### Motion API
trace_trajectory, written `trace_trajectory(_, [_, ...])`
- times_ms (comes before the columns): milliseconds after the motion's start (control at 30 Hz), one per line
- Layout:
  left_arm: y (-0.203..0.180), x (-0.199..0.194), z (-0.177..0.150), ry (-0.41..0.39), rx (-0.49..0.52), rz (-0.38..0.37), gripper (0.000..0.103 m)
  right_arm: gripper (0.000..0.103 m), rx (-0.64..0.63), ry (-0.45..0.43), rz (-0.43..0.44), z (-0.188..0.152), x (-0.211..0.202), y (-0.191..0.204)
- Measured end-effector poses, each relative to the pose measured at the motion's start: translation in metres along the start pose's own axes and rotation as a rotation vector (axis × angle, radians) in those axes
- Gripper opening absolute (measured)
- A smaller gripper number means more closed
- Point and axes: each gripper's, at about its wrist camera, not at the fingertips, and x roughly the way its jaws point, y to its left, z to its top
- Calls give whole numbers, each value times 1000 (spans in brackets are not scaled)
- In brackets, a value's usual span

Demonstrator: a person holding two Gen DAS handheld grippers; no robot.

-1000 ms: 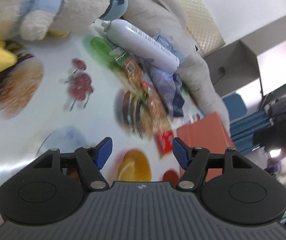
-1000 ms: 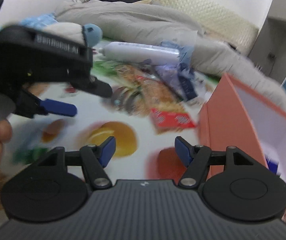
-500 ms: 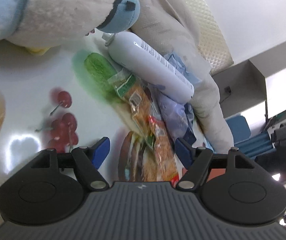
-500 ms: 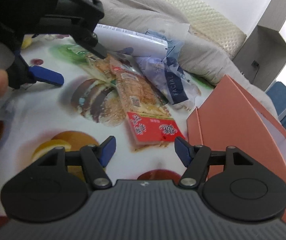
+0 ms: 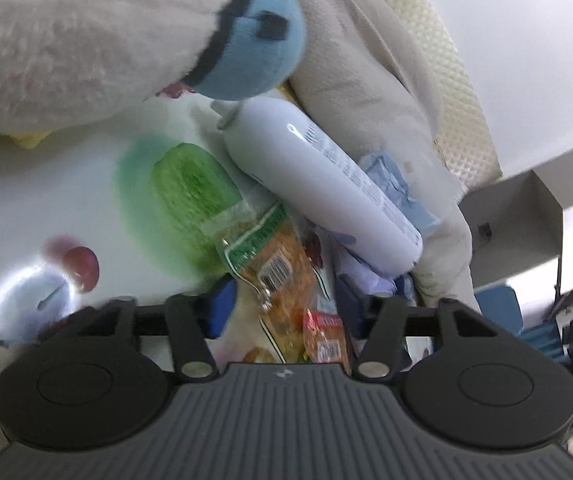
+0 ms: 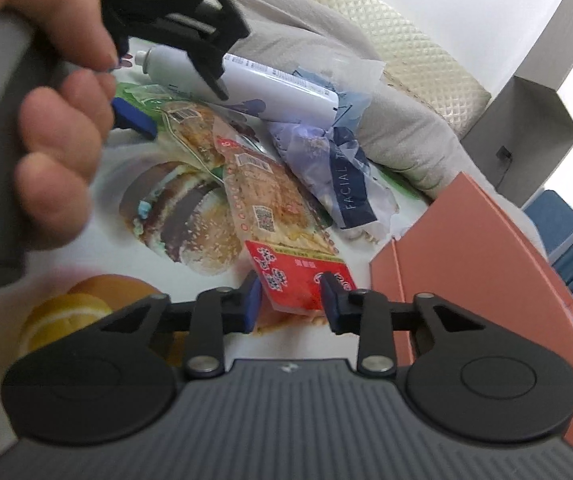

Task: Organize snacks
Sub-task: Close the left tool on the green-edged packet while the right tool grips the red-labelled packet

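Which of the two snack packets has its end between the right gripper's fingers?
The red-ended snack packet, nearest the orange box; the closing right gripper straddles it. The green-topped packet lies farther back.

A white cloth (image 6: 98,256) printed with food pictures carries two snack packs (image 6: 270,204) at its middle, a white bottle (image 6: 262,80) and tissue pack (image 6: 338,172) farther off, an orange box (image 6: 466,248) right, a plush toy (image 5: 86,40) far left.
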Motion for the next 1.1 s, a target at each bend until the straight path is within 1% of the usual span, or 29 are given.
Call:
trace_trajectory(67, [4,3,1,-9,-16,4,39,21,2,-1,12,-1,0,0])
trace_trajectory(100, [6,4,2,-9,-20,6,35,17,7,3,20,-1,0,-1])
trace_trajectory(133, [8,5,3,-6,-25,9,25,15,16,5,27,-2,0,-2])
trace_trajectory(167, [11,6,4,2,-33,3,20,13,23,9,34,-1,0,-3])
trace_trajectory(200, [14,5,4,8,-40,-6,20,10,32,14,47,-1,-1,-4])
trace_trajectory(267, [15,1,4,22,-43,-20,16,8,46,20,64,-1,-4,-5])
trace_trajectory(400, [19,-22,-6,25,-49,-38,13,5,67,7,83,1,-23,-6])
trace_trajectory(467, [23,-37,-14,23,-58,-38,12,4,81,6,112,-2,-37,-6])
trace_trajectory(533, [23,-54,-22,22,-35,-30,12,4,71,2,135,-7,-53,-2])
trace_trajectory(633, [33,-87,-36,42,-31,-30,12,4,67,7,164,-15,-79,1])
trace_trajectory(900, [61,-182,-73,60,-1,6,12,4,45,31,231,-46,-148,1])
trace_trajectory(1000, [69,-215,-86,65,26,25,12,4,39,51,287,-61,-174,0])
trace_trajectory(1100, [78,-248,-98,63,21,47,12,4,38,83,342,-75,-198,-5])
